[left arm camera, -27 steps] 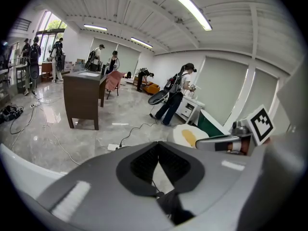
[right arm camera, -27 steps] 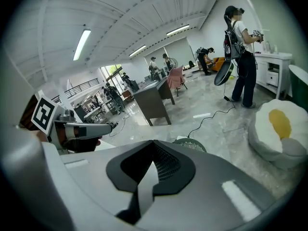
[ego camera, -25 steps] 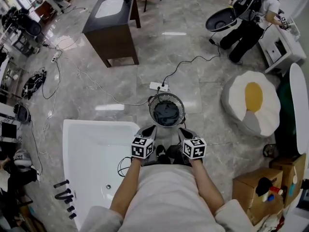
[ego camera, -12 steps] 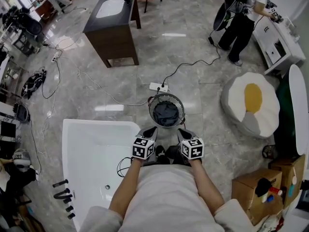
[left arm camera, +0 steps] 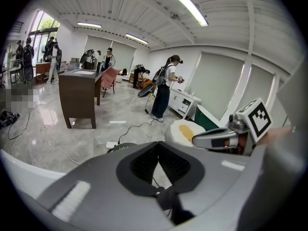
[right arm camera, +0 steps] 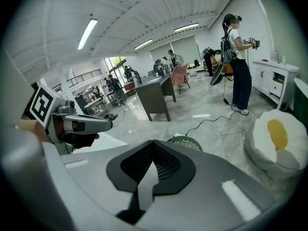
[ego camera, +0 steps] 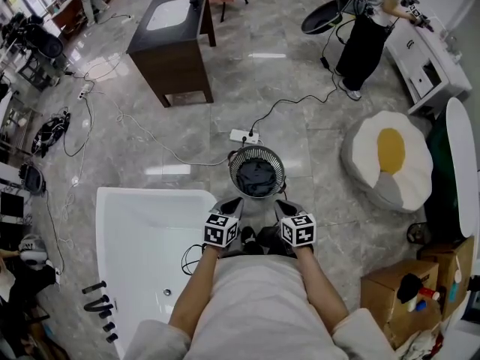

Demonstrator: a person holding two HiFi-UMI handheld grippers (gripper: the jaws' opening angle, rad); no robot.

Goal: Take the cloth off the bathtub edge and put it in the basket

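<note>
A round wire basket (ego camera: 257, 172) stands on the floor just beyond the white bathtub's (ego camera: 150, 201) right rim, and a dark grey cloth (ego camera: 257, 177) lies inside it. Both grippers hover side by side just short of the basket. My left gripper (ego camera: 229, 205) is shut with nothing in it, and my right gripper (ego camera: 285, 205) is shut and empty too. In the left gripper view the left gripper (left arm camera: 159, 154) has its jaws together, with the basket (left arm camera: 119, 147) peeking over them. The right gripper (right arm camera: 153, 163) looks the same in its own view, with the basket (right arm camera: 186, 142) just ahead.
A power strip (ego camera: 241, 136) with trailing cables lies beyond the basket. Farther back stands a dark wooden vanity (ego camera: 172, 40). An egg-shaped cushion (ego camera: 390, 160) and cardboard boxes (ego camera: 394, 291) are at the right. A person (ego camera: 367, 28) stands at the far right cabinet.
The person at the far right has straightened up and moved further back along the white cabinet. Both grippers keep their place and stay shut.
</note>
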